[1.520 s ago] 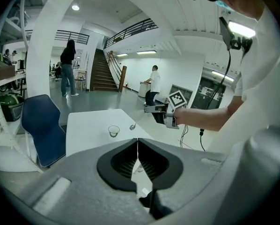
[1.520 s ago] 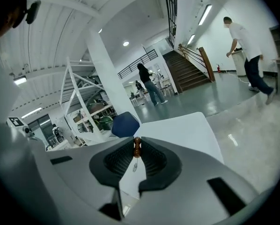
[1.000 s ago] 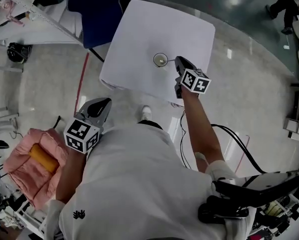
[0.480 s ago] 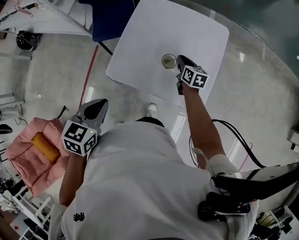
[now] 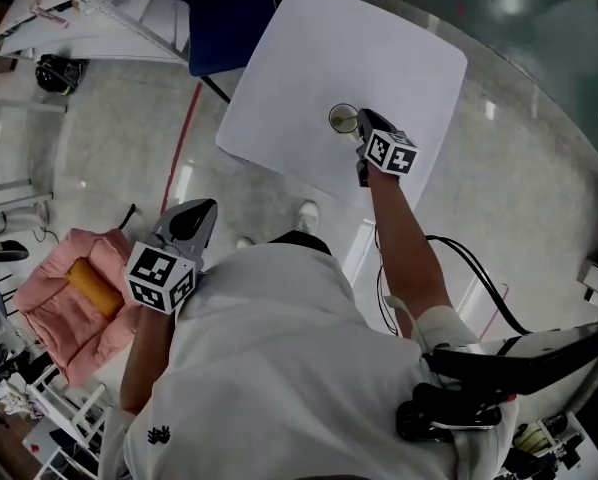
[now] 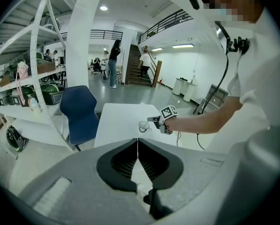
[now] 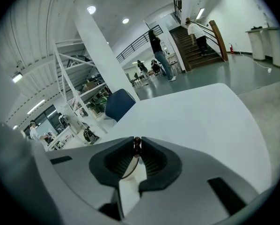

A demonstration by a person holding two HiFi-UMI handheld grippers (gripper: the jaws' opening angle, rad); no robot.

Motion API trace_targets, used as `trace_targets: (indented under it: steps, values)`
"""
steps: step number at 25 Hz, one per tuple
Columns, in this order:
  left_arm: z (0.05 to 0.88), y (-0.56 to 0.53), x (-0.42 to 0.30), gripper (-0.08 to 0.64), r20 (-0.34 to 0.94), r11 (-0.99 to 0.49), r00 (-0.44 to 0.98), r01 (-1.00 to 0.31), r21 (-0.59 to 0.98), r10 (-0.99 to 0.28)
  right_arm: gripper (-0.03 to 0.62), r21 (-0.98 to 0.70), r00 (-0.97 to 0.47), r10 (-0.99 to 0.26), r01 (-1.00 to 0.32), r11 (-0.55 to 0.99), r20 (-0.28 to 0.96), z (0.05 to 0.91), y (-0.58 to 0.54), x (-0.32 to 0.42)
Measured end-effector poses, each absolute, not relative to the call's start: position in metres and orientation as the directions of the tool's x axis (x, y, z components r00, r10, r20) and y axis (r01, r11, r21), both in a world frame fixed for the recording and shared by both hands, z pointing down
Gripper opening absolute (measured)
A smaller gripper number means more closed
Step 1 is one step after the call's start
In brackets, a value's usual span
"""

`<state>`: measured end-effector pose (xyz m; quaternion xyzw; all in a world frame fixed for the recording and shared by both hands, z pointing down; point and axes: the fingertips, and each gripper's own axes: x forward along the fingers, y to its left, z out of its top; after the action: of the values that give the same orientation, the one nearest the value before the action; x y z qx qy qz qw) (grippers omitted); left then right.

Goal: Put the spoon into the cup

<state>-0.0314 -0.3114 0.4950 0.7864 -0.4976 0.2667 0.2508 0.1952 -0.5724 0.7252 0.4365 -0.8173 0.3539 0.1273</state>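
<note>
A small clear cup (image 5: pixel 343 118) stands on the white table (image 5: pixel 309 58); the left gripper view shows the cup (image 6: pixel 143 125) too. My right gripper (image 5: pixel 362 119) hangs just right of the cup, close to its rim. Its jaws (image 7: pixel 137 146) are shut on a thin dark spoon (image 7: pixel 136 142), whose knobbed end pokes up between the tips. The spoon's bowl is hidden. The cup does not show in the right gripper view. My left gripper (image 5: pixel 208 208) is held off the table by the person's side, shut and empty (image 6: pixel 138 143).
A blue chair (image 5: pixel 219 8) stands at the table's far left corner. A pink bundle with an orange roll (image 5: pixel 74 298) lies on the floor at left, by white shelving (image 6: pixel 32 78). Black cables (image 5: pixel 469 268) trail on the floor at right.
My right gripper has come down with the spoon and closed in on the cup's right side. The left gripper has stayed where it was.
</note>
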Motion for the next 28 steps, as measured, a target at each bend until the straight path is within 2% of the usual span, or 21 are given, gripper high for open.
trace_targets:
  steps: [4, 8, 9, 17, 19, 22, 24, 28]
  values:
    - [0.493, -0.310, -0.035, 0.014, 0.663, -0.384, 0.366, -0.915, 0.126, -0.653, 0.067, -0.472, -0.597, -0.625, -0.795, 0.380, 0.502, 0.726, -0.573, 0.195]
    - [0.494, -0.301, -0.043, 0.014, 0.656, -0.392, 0.376, -0.911, 0.131, -0.655, 0.202, -0.480, -0.604, -0.623, -0.790, 0.382, 0.497, 0.723, -0.569, 0.193]
    - [0.494, -0.299, -0.045, 0.014, 0.653, -0.393, 0.380, -0.910, 0.134, -0.656, 0.214, -0.479, -0.603, -0.625, -0.790, 0.383, 0.495, 0.720, -0.567, 0.193]
    - [0.491, -0.279, -0.057, 0.014, 0.609, -0.447, 0.445, -0.880, 0.160, -0.657, 0.235, -0.435, -0.563, -0.668, -0.819, 0.374, 0.487, 0.684, -0.536, 0.207]
    - [0.489, -0.270, -0.062, 0.014, 0.597, -0.462, 0.461, -0.871, 0.164, -0.656, 0.231, -0.422, -0.540, -0.686, -0.834, 0.356, 0.487, 0.674, -0.522, 0.210]
    - [0.483, -0.258, -0.073, 0.014, 0.572, -0.485, 0.490, -0.857, 0.176, -0.658, 0.189, -0.407, -0.509, -0.711, -0.851, 0.331, 0.485, 0.657, -0.496, 0.210]
    - [0.481, -0.247, -0.082, 0.014, 0.558, -0.497, 0.508, -0.847, 0.187, -0.657, 0.108, -0.397, -0.498, -0.716, -0.858, 0.326, 0.490, 0.647, -0.473, 0.204]
    - [0.479, -0.227, -0.097, 0.014, 0.531, -0.522, 0.538, -0.830, 0.197, -0.655, 0.041, -0.370, -0.490, -0.702, -0.867, 0.333, 0.516, 0.635, -0.423, 0.191]
